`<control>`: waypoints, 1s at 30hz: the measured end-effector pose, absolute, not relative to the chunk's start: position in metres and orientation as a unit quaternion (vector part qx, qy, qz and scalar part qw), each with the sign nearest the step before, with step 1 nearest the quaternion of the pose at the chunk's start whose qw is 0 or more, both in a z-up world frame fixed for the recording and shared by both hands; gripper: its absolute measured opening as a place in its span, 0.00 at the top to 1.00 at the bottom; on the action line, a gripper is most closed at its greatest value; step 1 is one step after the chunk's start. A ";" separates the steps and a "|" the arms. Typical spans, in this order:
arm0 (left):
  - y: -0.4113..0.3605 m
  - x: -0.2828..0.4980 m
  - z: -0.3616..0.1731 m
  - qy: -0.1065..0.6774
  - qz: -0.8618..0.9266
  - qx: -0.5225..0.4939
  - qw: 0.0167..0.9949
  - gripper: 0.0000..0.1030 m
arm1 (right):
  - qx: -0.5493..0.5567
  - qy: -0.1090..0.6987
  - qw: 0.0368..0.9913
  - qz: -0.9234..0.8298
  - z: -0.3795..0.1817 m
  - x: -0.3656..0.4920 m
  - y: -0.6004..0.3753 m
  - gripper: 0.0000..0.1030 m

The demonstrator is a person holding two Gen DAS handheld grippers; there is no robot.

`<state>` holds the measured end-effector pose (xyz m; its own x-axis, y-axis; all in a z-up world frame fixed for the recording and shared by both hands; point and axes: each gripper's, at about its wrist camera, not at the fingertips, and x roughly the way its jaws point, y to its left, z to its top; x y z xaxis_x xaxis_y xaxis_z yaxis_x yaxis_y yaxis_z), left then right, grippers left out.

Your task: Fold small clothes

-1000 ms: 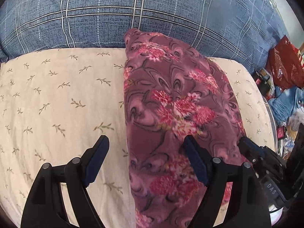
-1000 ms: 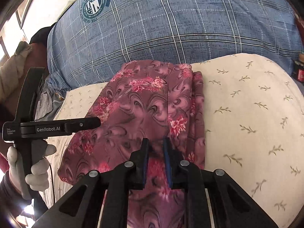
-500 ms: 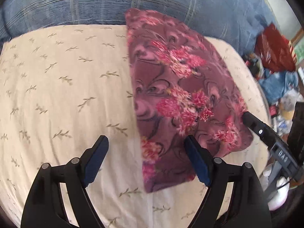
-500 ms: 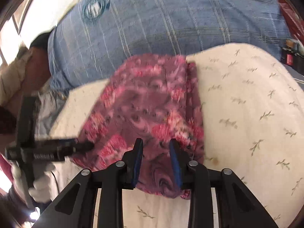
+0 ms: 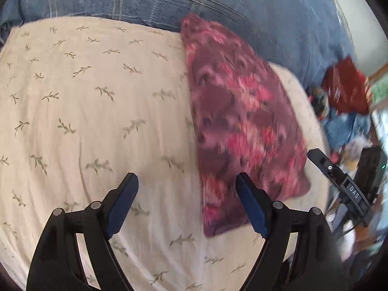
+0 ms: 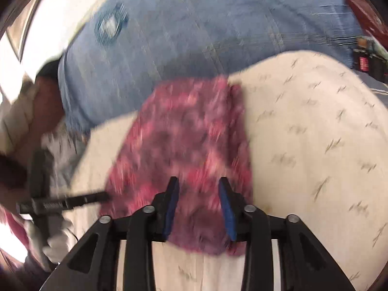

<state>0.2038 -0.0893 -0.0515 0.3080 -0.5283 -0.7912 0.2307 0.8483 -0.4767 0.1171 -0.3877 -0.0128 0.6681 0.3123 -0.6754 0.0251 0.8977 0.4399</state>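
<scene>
A maroon garment with pink flowers (image 5: 240, 121) lies folded into a long strip on the cream leaf-print sheet (image 5: 97, 121). It also shows, blurred, in the right wrist view (image 6: 194, 145). My left gripper (image 5: 186, 203) is open and empty, above the sheet at the garment's near left edge. My right gripper (image 6: 198, 206) is open and empty, just above the garment's near end. The right gripper's finger shows in the left wrist view (image 5: 339, 179), to the right of the garment. The left gripper shows in the right wrist view (image 6: 63, 202), at the garment's left edge.
A blue plaid blanket (image 5: 194, 2) lies along the far side of the sheet. A red bag (image 5: 346, 89) and loose clutter (image 5: 346, 126) sit off the bed's right edge. A gloved hand (image 6: 55, 232) holds the left gripper.
My right gripper has opened and let go of the garment. Both grippers have pulled back toward the near side, and the garment now lies flat on the sheet.
</scene>
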 end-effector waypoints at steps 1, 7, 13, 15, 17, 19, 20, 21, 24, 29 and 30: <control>-0.086 0.214 -0.052 0.543 -0.237 -0.154 0.791 0.19 | 0.229 0.391 0.889 0.064 -0.009 0.124 -0.399 0.45; -0.092 0.255 -0.058 0.571 -0.256 -0.201 0.754 0.19 | 0.312 0.418 0.852 0.053 -0.039 0.178 -0.433 0.36; -0.114 0.280 -0.054 0.575 -0.278 -0.199 0.743 0.19 | 0.393 0.412 0.807 0.157 -0.065 0.212 -0.431 0.30; -0.124 0.286 -0.053 0.576 -0.283 -0.196 0.742 0.18 | 0.371 0.417 0.812 0.171 -0.064 0.219 -0.423 0.25; -0.133 0.288 -0.052 0.574 -0.286 -0.191 0.743 0.18 | 0.328 0.436 0.820 0.174 -0.061 0.227 -0.412 0.24; -0.143 0.291 -0.051 0.575 -0.288 -0.183 0.744 0.18 | 0.294 0.446 0.828 0.171 -0.059 0.233 -0.403 0.25; -0.148 0.292 -0.050 0.575 -0.286 -0.179 0.745 0.18 | 0.281 0.449 0.832 0.165 -0.058 0.234 -0.399 0.29; -0.152 0.292 -0.048 0.573 -0.289 -0.178 0.746 0.21 | 0.264 0.451 0.837 0.162 -0.057 0.236 -0.394 0.32; -0.155 0.289 -0.044 0.566 -0.275 -0.166 0.759 0.46 | 0.223 0.449 0.852 0.150 -0.055 0.237 -0.387 0.57; -0.148 0.280 -0.037 0.544 -0.266 -0.155 0.781 0.69 | 0.184 0.421 0.880 0.124 -0.042 0.222 -0.376 0.73; -0.148 0.276 -0.033 0.538 -0.264 -0.153 0.786 0.71 | 0.165 0.414 0.888 0.116 -0.037 0.218 -0.369 0.73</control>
<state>0.2764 -0.1479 -0.0331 0.2816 -0.5794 -0.7649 0.2505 0.8139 -0.5243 0.2184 -0.3687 -0.0372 0.6300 0.3433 -0.6966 -0.0697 0.9184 0.3895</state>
